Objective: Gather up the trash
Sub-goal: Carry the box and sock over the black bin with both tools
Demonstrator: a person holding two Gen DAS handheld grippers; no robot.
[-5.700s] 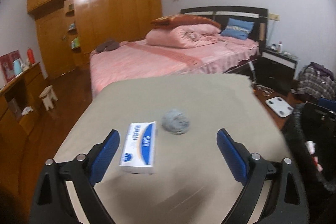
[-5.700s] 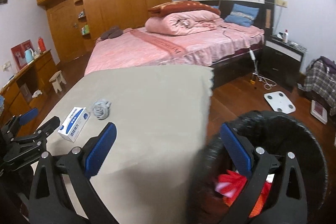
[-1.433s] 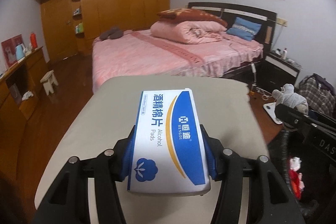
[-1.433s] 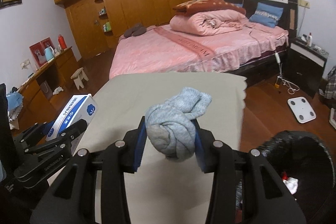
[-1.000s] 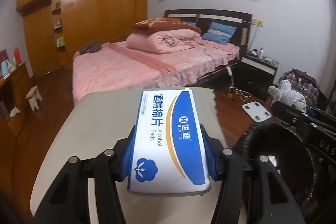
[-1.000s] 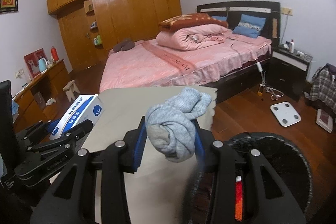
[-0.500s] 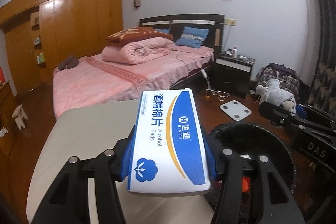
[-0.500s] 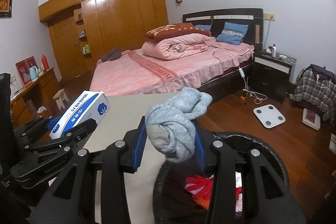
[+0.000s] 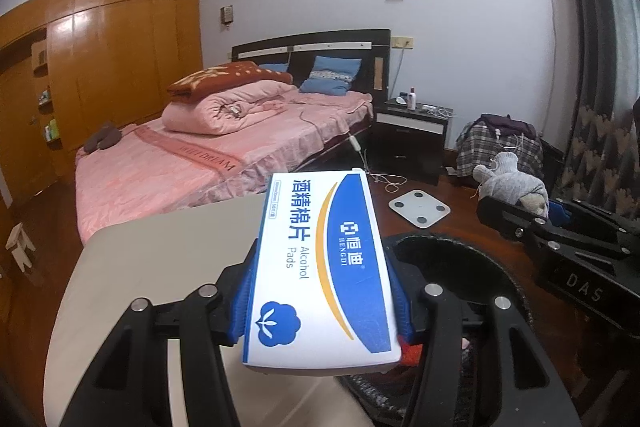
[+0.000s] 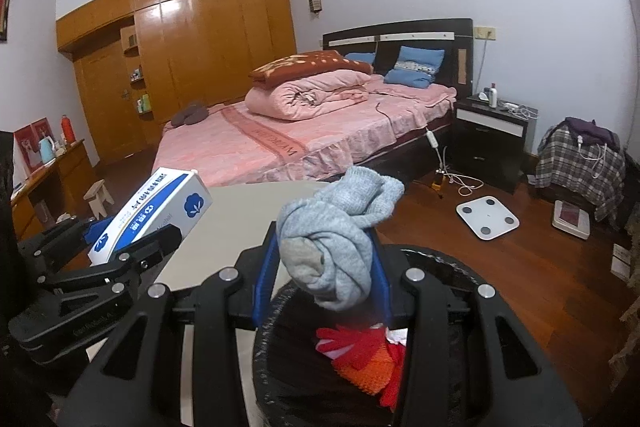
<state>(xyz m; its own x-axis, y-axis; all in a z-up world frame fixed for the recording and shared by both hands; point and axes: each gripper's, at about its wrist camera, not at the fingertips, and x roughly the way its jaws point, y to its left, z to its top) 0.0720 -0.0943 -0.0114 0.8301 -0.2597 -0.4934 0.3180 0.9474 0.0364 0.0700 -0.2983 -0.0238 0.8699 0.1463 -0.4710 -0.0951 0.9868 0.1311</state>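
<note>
I see a glossy cardboard box (image 9: 320,267), a knitted grey sock (image 10: 336,239), a lacquered wooden wardrobe (image 10: 200,67), and what may be a matt black plastic bin liner (image 10: 460,267).

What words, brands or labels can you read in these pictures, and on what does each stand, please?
"酒精棉片", "Alcohol Pads", "恒迪 HENGDI": white and blue cardboard box held in the left tool.
"DAS": black frame of the right tool, left wrist view; the rest is cut off.
"DREAM": pink bed runner, partly legible.
Box's small side label: too small.
</note>
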